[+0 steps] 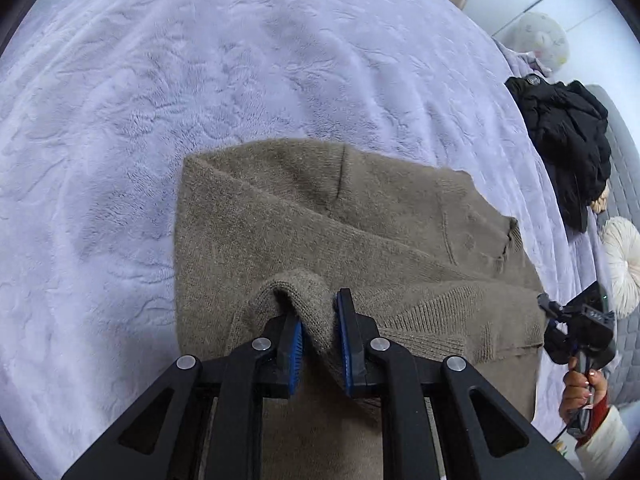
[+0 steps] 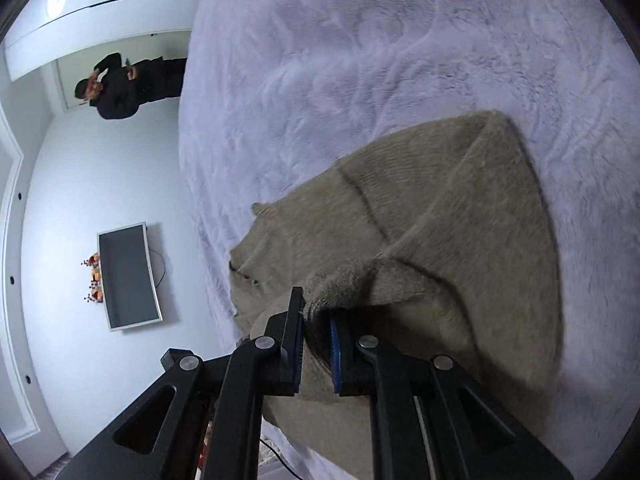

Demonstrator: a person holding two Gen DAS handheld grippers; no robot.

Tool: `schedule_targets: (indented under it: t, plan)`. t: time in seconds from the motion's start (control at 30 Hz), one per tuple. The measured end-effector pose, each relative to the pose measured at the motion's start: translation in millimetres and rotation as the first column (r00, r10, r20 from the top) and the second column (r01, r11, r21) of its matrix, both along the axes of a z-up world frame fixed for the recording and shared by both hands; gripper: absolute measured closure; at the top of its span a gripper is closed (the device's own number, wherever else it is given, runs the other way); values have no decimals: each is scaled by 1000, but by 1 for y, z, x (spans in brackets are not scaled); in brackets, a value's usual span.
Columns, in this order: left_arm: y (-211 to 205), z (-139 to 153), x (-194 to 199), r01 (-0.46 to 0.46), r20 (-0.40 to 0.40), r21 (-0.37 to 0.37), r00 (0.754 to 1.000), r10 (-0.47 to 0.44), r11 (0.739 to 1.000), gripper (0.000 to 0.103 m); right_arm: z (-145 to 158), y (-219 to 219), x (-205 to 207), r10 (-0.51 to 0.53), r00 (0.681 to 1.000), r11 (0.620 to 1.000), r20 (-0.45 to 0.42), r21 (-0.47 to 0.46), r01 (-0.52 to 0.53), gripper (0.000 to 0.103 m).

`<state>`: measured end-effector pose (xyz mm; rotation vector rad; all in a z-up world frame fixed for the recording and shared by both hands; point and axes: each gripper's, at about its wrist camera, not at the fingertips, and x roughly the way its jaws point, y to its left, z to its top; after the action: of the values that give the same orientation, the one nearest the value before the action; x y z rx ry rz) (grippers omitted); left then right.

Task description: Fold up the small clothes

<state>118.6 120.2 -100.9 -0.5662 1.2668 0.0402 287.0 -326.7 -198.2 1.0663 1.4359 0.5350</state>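
A brown knitted sweater (image 1: 320, 208) lies partly folded on a pale lilac plush bedspread (image 1: 160, 100). My left gripper (image 1: 318, 316) is shut on a bunched ribbed edge of it, the knit pinched between the blue pads. At the right edge of the left wrist view a hand (image 1: 580, 388) carries the other gripper. In the right wrist view the same sweater (image 2: 440, 200) spreads ahead, and my right gripper (image 2: 316, 320) is shut on another fold of its edge. Cloth hangs down under both grips.
A black garment (image 1: 568, 144) lies in a heap on the bed's far right, with a cream round cushion (image 1: 620, 264) and a white plush toy (image 1: 544, 40) near it. A person in black (image 2: 120, 88) stands by a white wall; a flat screen (image 2: 128, 276) hangs there.
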Motion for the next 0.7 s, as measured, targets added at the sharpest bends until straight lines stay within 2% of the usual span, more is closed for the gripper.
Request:
schedule_targets:
  t: [0.13,0.17,0.2,0.23,0.27,0.3,0.33,0.37,0.43,0.53,0.6,0.7]
  plan:
    - [12,5,-6,-27,-15,-64,1000,26,998,86,-11,0,4,-22,999,999,-41,27,23,86]
    - [13,9,-9,-23,-16,-73,1000,22,997,86,-7,0,4,-12,999,1000,-39,23,13,77]
    - [14,15,-12,-16,-10,-82,1000,15,997,86,-1,-2,3,3,1000,1000,-29,15,-2,61]
    - [14,19,-16,-9,1,-84,1000,9,996,83,6,-6,0,16,1000,1000,-15,12,-16,52]
    - [14,27,-20,0,13,-76,1000,1,997,66,14,-7,-4,39,999,999,8,8,-40,42]
    - [12,34,-25,2,25,-51,1000,-1,999,53,23,-8,-7,64,998,998,30,7,-64,42]
    - [11,42,-31,3,46,-23,999,-2,1000,35,31,-13,-13,90,995,996,42,18,-91,42]
    - [10,50,-36,11,71,-6,997,-11,1000,34,35,-14,-19,110,993,993,46,30,-111,42]
    - [5,52,-41,63,70,-63,996,-59,996,34,34,-16,-29,138,990,990,33,37,-139,42]
    - [-13,38,-45,162,27,-150,987,-160,975,34,23,-11,-38,181,983,982,15,53,-182,42]
    - [-35,23,-40,222,-14,-160,974,-228,962,34,16,2,-38,197,980,977,11,83,-197,42]
    - [-53,12,-24,224,-6,-159,974,-228,961,34,20,23,-26,184,983,972,21,143,-185,42]
